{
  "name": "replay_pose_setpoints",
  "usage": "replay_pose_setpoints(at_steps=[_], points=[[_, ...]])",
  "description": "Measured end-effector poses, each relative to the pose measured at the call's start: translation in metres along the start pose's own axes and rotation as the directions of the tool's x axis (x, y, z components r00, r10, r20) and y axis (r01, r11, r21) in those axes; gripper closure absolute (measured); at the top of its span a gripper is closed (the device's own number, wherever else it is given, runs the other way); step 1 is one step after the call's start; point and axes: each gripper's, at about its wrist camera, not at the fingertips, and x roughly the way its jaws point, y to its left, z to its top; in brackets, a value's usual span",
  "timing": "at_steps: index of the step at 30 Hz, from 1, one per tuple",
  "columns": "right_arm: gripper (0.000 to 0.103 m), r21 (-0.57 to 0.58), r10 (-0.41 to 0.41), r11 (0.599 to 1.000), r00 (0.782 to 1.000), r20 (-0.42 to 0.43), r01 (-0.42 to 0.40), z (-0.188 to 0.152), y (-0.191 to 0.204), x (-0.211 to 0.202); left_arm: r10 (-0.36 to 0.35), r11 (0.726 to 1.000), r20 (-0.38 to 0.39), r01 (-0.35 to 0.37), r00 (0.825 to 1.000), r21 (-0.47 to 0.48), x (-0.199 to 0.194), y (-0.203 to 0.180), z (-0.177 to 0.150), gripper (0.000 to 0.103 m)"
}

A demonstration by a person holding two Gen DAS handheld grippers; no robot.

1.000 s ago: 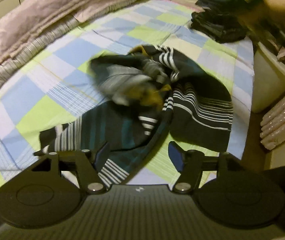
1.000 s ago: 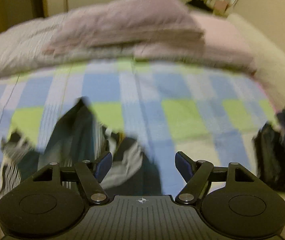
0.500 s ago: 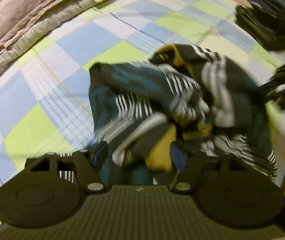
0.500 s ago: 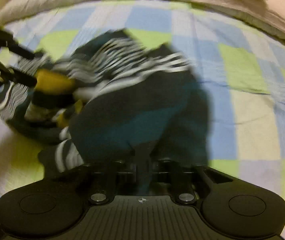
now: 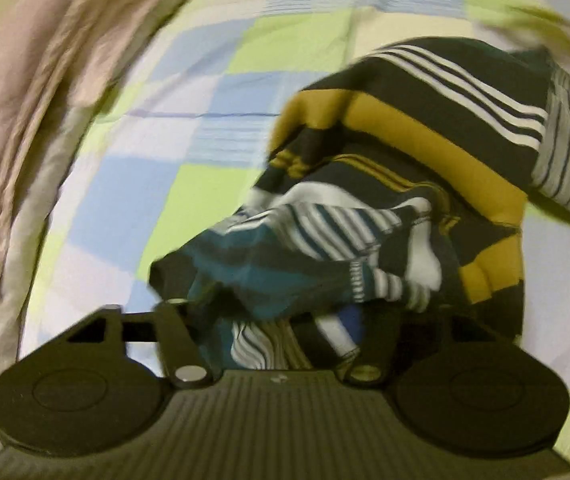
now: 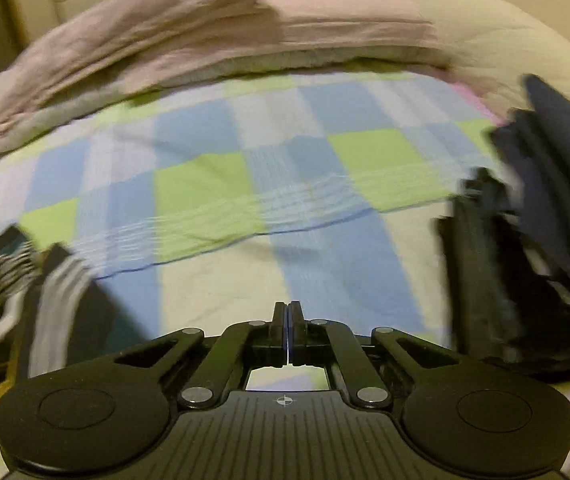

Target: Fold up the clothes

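While the striped garment [image 5: 385,200] lies bunched on the checked bedsheet [image 5: 189,140], filling the centre and 2 o'clock of the left wrist view, folded pinkish bedding [image 5: 37,80] runs along the sheet's edge from 8 to 11 o'clock. The left gripper [image 5: 281,320] has its fingers spread wide, with teal, white and mustard folds heaped between them; the cloth covers both fingertips, so whether they press it cannot be told.

Only the right wrist view shows the right gripper [image 6: 287,316], whose fingers meet flat with nothing between them, over bare sheet [image 6: 245,200]. At 8 o'clock there a blurred corner of the garment [image 6: 57,292] enters the frame, well apart from those fingers. At 3 o'clock stands a pile of dark folded clothes [image 6: 525,260], cut by the frame edge; the left view catches just a dark sliver of something at 1 o'clock. Pink bedding [image 6: 205,28] spans 10 to 1 o'clock. Motion blur smears both views.
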Motion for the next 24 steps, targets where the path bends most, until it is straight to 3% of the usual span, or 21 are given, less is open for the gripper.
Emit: replay_pose_setpoints(at_steps=[1,2,3,4,8,10,14,18,20,21,24], points=[[0.068,-0.033,0.032,0.999,0.999,0.003,-0.032,-0.003,0.016,0.001,-0.013,1.0,0.014,0.014,1.0,-0.025,-0.003,0.006,0.004,0.093],[0.046,-0.067,0.063,0.996,0.998,0.004,-0.063,-0.006,0.033,0.003,-0.016,0.998,0.037,0.019,0.999,-0.061,-0.007,0.015,0.008,0.094],[0.017,-0.1,0.095,0.99,0.995,0.005,-0.094,-0.009,0.049,0.004,-0.019,0.995,0.059,0.024,0.998,-0.097,-0.012,0.023,0.012,0.094],[0.016,-0.134,0.127,0.983,0.992,0.004,-0.125,-0.011,0.065,0.005,-0.014,0.991,0.08,0.025,0.997,-0.132,-0.017,0.032,0.015,0.094],[0.016,-0.265,0.251,0.933,0.968,-0.008,-0.244,-0.023,0.131,0.011,0.01,0.966,0.133,0.025,0.991,-0.257,-0.037,0.07,0.018,0.087],[0.016,-0.328,0.311,0.896,0.95,-0.021,-0.3,-0.028,0.163,0.014,0.007,0.949,0.139,0.037,0.99,-0.314,-0.046,0.081,0.008,0.062],[0.016,-0.446,0.423,0.799,0.904,-0.058,-0.403,-0.04,0.229,0.019,0.029,0.912,0.118,0.022,0.993,-0.409,-0.063,0.092,-0.031,0.05],[0.016,-0.423,0.402,0.81,0.909,-0.106,-0.407,-0.036,0.259,0.063,0.024,0.871,0.069,0.013,0.997,-0.491,-0.07,0.085,-0.08,0.042],[0.044,-0.383,0.393,0.825,0.909,-0.141,-0.416,-0.027,0.266,0.087,-0.007,0.857,0.055,0.034,0.998,-0.514,-0.064,0.075,-0.098,0.042],[0.087,-0.34,0.38,0.845,0.911,-0.161,-0.413,-0.019,0.262,0.097,-0.022,0.849,0.048,0.044,0.999,-0.526,-0.061,0.07,-0.107,0.042],[0.088,-0.19,0.385,0.895,0.914,-0.129,-0.404,-0.005,0.23,0.084,-0.066,0.823,0.043,0.079,0.997,-0.562,-0.053,0.056,-0.128,0.04]])
